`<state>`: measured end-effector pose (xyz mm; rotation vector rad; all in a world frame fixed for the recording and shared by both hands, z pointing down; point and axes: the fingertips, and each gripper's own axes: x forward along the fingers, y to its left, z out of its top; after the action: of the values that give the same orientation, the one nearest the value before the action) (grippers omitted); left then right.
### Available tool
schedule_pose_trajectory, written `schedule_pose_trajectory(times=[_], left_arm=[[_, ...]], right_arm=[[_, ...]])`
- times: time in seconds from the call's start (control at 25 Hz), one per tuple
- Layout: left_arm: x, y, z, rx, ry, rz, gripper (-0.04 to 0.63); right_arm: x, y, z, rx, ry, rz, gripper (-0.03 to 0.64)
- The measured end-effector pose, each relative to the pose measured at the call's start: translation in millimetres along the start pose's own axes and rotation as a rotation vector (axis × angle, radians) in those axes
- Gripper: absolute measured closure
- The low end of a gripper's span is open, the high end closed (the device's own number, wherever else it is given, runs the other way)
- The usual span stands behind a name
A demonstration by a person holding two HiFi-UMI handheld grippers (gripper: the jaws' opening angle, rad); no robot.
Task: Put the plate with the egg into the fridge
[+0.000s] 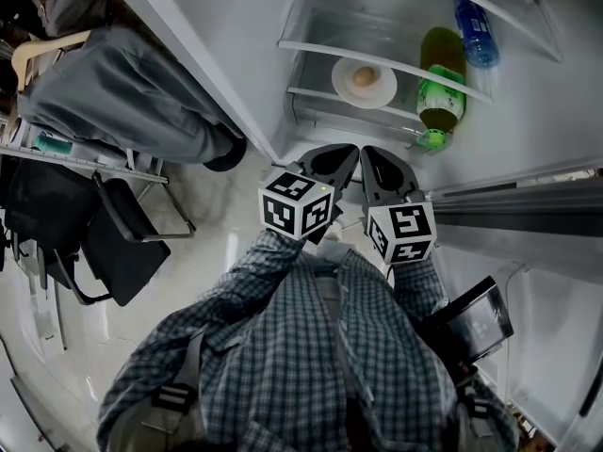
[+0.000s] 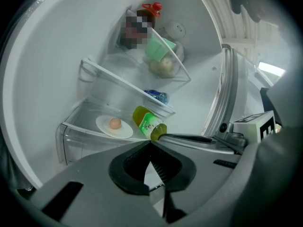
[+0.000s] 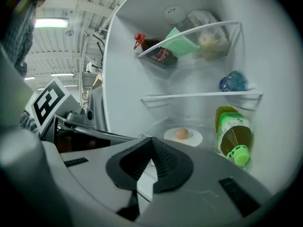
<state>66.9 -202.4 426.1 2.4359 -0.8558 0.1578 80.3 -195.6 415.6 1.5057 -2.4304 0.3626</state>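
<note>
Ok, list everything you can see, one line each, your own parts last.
fridge: one, white, open
plate: one, white, lower shelf
egg: one, tan, on plate
green-capped bottle: one, yellow-green, lying right of plate
blue bottle: one, blue, middle shelf
red-capped bottle: one, dark, top shelf
chair: one, black, left floor
other person: one, grey clothes, left
left tool: one, grey, shut
right tool: one, grey, shut
shirt: one, checked, wearer's

The lower shelf (image 2: 80,127) carries a white plate (image 2: 105,126) with an egg (image 2: 115,123), and just beside it a green bottle (image 2: 147,122) on its side, cap outward. The shelf above (image 3: 199,96) holds a blue bottle (image 3: 233,82); the top shelf (image 3: 218,28) holds a red-capped bottle (image 3: 154,55) and a green packet (image 3: 179,44)
</note>
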Motion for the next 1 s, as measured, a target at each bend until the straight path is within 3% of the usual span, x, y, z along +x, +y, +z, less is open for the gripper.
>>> schedule_pose_trajectory(times=[1.0], left_arm=[[5.9,6.4,-2.0,-0.023,0.014,0.002,0.588]], right_arm=[[6.8,-2.9,-2.4,0.018,0.014,0.01,0.612]])
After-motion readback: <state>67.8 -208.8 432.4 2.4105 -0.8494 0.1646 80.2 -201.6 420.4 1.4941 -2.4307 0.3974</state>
